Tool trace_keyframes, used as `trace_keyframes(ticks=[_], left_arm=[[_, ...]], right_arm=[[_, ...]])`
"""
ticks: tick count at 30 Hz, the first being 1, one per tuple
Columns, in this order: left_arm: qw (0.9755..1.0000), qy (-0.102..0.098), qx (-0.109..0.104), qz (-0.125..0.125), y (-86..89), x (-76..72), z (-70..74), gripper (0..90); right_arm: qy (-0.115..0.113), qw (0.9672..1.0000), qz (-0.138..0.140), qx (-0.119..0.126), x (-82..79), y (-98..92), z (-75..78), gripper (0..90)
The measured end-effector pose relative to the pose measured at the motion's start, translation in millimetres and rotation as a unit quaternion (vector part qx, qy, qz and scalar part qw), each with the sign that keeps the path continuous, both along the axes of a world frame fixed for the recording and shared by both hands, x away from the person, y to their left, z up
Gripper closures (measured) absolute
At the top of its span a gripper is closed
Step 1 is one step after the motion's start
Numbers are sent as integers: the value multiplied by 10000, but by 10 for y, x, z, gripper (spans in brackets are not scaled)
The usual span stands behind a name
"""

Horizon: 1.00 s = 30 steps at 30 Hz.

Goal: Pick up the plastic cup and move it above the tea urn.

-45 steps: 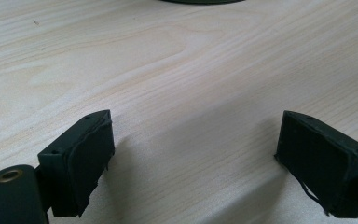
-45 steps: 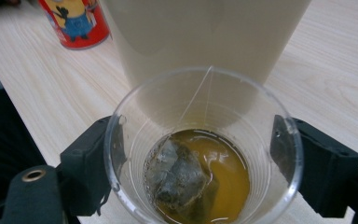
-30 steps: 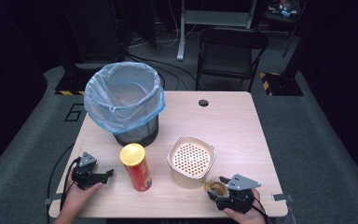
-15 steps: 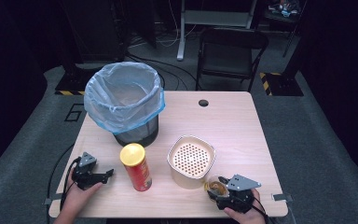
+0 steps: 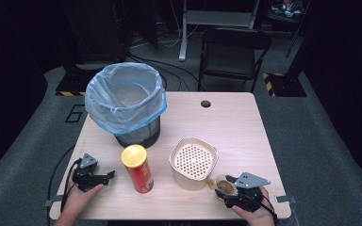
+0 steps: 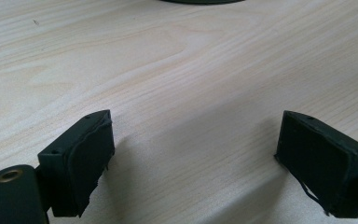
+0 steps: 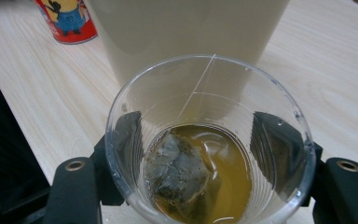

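Far left, near the table's (image 5: pixel 245 122) front-left corner, the left gripper (image 5: pixel 104 177) lies low on the wood in a hand (image 5: pixel 78 197) — jaws spread wide with only bare tabletop between them, as the left gripper view (image 6: pixel 193 154) shows plainly. Just beside it toward the middle stands the red crisp can (image 5: pixel 137 168) with its yellow lid, upright, close to the front edge; in the right gripper view its label (image 7: pixel 67 18) carries a cartoon figure in blue dungarees, but no lettering can be read. Behind the can, toward the left edge, the black bin (image 5: pixel 125 103) with the pale blue liner sits open. On to the middle: the cream container (image 5: pixel 193 162) with a perforated insert, standing right of the can. And at its front-right side, touching or nearly so, the clear plastic cup (image 5: pixel 224 187) near the front-right corner. The right gripper (image 5: pixel 226 192) has it — its jaws have just been closing, and the cup sits squarely between them, one pad (image 7: pixel 126 140) on each flank of the cup wall (image 7: pixel 205 74). Inside, amber tea with a soaked tea bag (image 7: pixel 177 170) slumped in it, its string (image 7: pixel 198 88) running up over the rim — the cup is upright
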State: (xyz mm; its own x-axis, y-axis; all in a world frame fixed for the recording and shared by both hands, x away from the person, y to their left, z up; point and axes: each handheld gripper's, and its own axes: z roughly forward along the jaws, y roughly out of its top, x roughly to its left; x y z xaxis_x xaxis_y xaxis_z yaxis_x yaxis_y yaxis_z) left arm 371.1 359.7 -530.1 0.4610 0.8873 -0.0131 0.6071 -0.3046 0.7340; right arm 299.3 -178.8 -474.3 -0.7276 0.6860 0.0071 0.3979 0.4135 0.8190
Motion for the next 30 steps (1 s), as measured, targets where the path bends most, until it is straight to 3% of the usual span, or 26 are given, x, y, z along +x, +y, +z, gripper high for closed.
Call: trace_keyframes(ticks=[16, 25, 30], left_arm=[[10000, 1, 2, -2, 0, 0, 0, 109], [10000, -1, 2, -1, 0, 0, 0, 109], [10000, 1, 2, -1, 0, 0, 0, 109]], right_arm=[[-310, 9986, 173, -381, 223, -150, 473, 346], [-454, 9973, 121, -559, 385, -205, 669, 347], [-503, 9976, 80, -471, 480, -244, 773, 347]])
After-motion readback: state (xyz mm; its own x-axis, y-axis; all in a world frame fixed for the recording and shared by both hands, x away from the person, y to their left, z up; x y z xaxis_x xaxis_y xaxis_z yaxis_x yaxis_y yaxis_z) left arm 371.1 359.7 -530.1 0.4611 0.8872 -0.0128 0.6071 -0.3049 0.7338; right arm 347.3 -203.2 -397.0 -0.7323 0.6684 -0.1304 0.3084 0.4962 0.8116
